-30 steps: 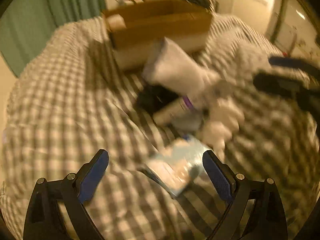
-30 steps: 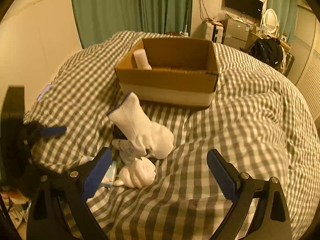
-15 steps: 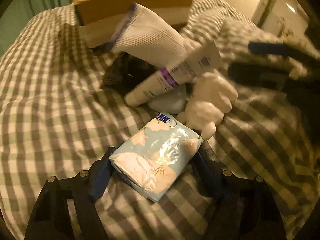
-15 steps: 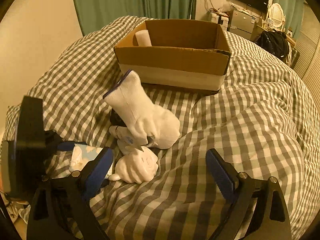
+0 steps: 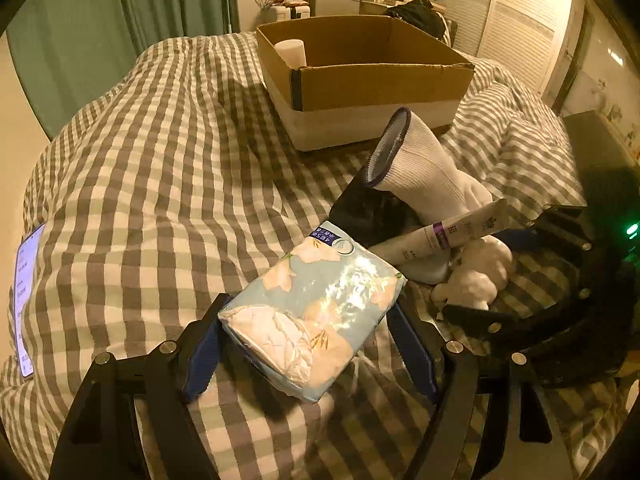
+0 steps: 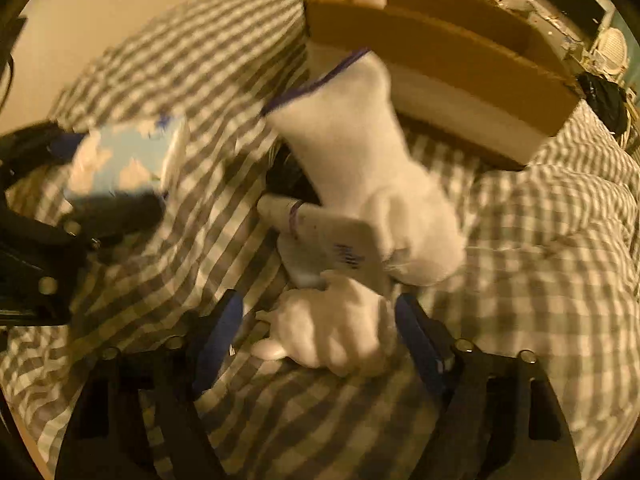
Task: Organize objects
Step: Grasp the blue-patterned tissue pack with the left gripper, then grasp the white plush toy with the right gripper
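Cardboard box (image 5: 360,76) sits in the upper centre of the left wrist view on the checked duvet (image 5: 152,168), holding one pale cylinder (image 5: 291,53) upright in its near left corner. Low in that frame the left gripper (image 5: 308,354) has both blue pads pressed against a blue floral tissue pack (image 5: 312,320), held clear of the bedding. In the blurred right wrist view the right gripper (image 6: 318,330) straddles a white figurine (image 6: 336,332), jaws seemingly narrowed around it, below a white sock (image 6: 360,168) and a tube (image 6: 320,232).
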The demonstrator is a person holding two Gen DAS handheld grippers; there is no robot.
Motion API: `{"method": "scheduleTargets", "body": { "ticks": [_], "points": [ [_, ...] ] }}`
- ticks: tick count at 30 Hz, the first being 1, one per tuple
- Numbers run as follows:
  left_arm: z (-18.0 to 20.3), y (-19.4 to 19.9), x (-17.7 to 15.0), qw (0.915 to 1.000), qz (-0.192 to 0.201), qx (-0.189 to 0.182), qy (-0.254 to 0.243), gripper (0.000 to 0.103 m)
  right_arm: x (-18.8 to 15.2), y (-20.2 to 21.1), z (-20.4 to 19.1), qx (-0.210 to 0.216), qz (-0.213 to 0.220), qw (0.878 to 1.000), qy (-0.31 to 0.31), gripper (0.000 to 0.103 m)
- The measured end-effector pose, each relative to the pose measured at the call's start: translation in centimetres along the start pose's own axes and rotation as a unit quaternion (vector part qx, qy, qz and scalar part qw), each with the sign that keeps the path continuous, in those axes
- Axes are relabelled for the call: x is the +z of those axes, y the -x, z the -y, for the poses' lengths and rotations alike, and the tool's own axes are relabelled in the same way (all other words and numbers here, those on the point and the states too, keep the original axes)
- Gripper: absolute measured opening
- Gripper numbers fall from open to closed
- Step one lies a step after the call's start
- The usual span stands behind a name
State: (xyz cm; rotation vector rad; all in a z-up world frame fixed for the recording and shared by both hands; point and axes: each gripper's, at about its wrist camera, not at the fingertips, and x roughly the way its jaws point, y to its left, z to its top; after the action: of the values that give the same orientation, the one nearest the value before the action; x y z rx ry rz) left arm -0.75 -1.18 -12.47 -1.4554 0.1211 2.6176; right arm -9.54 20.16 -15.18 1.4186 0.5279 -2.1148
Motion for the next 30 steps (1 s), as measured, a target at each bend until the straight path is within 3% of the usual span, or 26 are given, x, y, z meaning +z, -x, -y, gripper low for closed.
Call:
{"method": "scheduleTargets", "body": {
  "ticks": [2,9,27,30],
  "points": [
    [0.1,0.0,0.1,1.0000,0.001,-0.003,-0.001,0.079,0.0,-0.7,-0.3,-0.009,-0.015,1.000,0.009,0.069],
    [-0.4,0.3,0.1,0.9999,0.004,-0.012,0.007,0.079,-0.6,-0.4,-1.2,-0.039,-0.010,0.999,0.027,0.068],
    [1.0,4.4,1.5,0.9991,0.036,-0.021,-0.005,0.079,-0.8,8.1,-1.7,-0.038,0.082,0.996,0.010,0.067],
    [1.1,5.5,2.2,0.9986,0.047,-0.020,-0.007,0.079,0.1,9.9,-1.4,-0.042,0.106,0.993,0.008,0.060]
  ]
}}
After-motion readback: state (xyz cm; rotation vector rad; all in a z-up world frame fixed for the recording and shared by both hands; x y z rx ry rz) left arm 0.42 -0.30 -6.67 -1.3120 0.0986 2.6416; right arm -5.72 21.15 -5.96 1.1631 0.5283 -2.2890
